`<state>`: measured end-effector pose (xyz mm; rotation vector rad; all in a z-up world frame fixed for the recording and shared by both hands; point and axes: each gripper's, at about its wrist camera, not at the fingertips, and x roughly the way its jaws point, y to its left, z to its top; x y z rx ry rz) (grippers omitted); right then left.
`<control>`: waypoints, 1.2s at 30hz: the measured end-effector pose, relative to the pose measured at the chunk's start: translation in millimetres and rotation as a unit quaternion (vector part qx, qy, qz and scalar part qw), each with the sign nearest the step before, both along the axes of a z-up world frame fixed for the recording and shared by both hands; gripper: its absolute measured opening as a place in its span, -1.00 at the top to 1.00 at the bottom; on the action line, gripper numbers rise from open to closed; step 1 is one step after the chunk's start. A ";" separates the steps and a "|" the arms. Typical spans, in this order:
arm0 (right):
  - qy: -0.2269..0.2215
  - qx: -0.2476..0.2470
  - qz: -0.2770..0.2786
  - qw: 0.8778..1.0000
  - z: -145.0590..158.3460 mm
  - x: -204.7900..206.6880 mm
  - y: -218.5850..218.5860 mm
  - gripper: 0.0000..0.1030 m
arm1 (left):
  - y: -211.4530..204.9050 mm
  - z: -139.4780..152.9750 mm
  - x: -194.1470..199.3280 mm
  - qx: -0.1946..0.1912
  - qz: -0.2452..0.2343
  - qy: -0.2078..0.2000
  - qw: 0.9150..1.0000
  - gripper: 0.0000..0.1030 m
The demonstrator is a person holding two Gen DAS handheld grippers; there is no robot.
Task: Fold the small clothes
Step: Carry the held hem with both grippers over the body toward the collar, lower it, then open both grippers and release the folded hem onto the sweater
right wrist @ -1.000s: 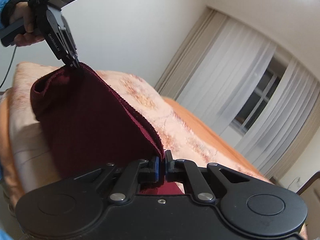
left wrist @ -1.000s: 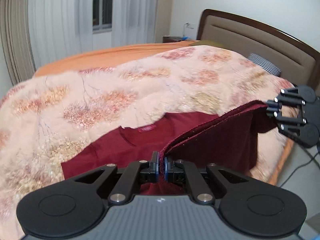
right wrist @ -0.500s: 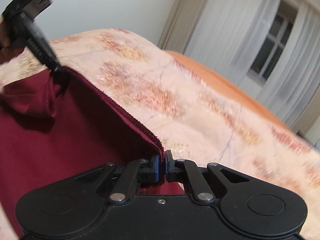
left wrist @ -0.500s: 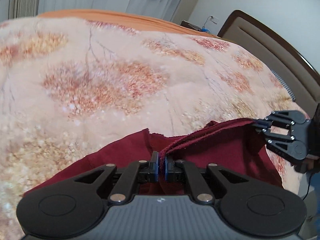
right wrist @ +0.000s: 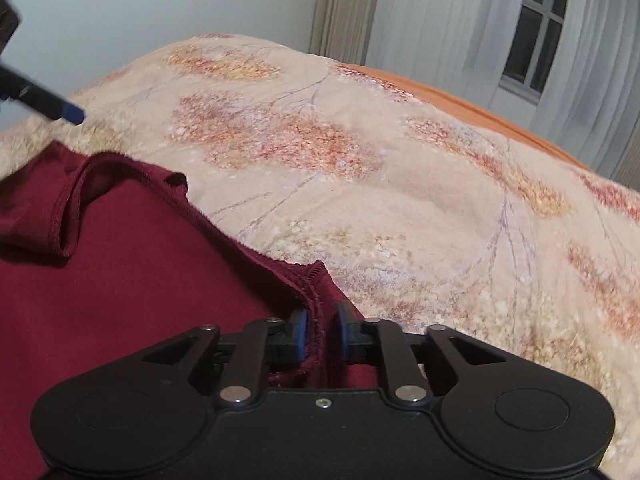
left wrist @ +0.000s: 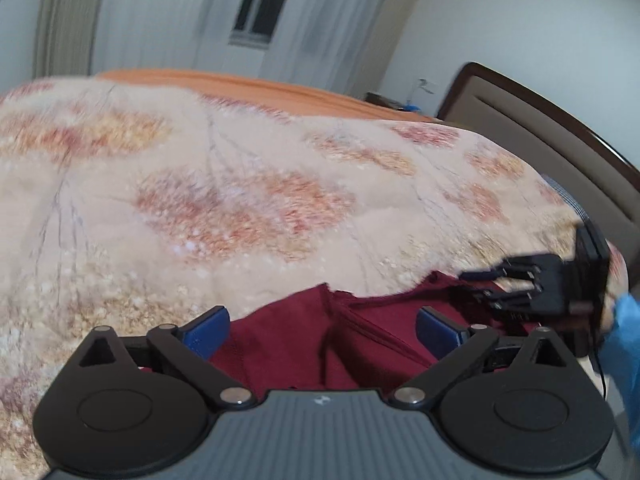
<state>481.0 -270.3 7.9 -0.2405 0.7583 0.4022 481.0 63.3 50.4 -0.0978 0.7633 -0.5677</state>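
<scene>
The dark red knit garment (right wrist: 132, 280) runs off the right wrist view's left and bottom edges, its lower part hidden behind the black gripper body. In the left wrist view, motion blur smears the right gripper (left wrist: 476, 284) and the small dark bedside table (left wrist: 384, 100).

The shirt (right wrist: 132, 280) is dark maroon, plain all over, lying on a beige blanket (left wrist: 248, 200) patterned with orange-red leafy blotches and thin grey branch lines. Past the blanket's far edge runs a plain orange sheet (left wrist: 280, 88). The grippers are black with blue pads (left wrist: 208, 330), and the sleeve (left wrist: 624, 360) at the frame's edge looks light blue, though blurred.
</scene>
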 end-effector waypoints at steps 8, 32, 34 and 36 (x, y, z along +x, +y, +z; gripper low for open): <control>0.019 0.118 -0.038 0.992 17.3 -15.2 -37.7 -0.70 | -56.8 -9.5 -79.6 0.085 -0.107 -0.070 0.988 -0.99; -0.088 0.043 -0.070 0.993 7.8 -65.3 -29.2 0.89 | -22.6 -7.5 -85.6 0.088 0.106 -0.129 0.982 0.88; -0.086 0.046 -0.084 0.992 7.5 -62.0 -31.9 0.89 | -3.5 -9.0 -74.9 0.063 0.139 -0.104 0.983 0.90; -0.078 0.051 -0.096 0.991 4.6 -58.1 -35.1 0.89 | 14.3 -15.4 -63.9 0.041 0.168 -0.076 0.982 0.93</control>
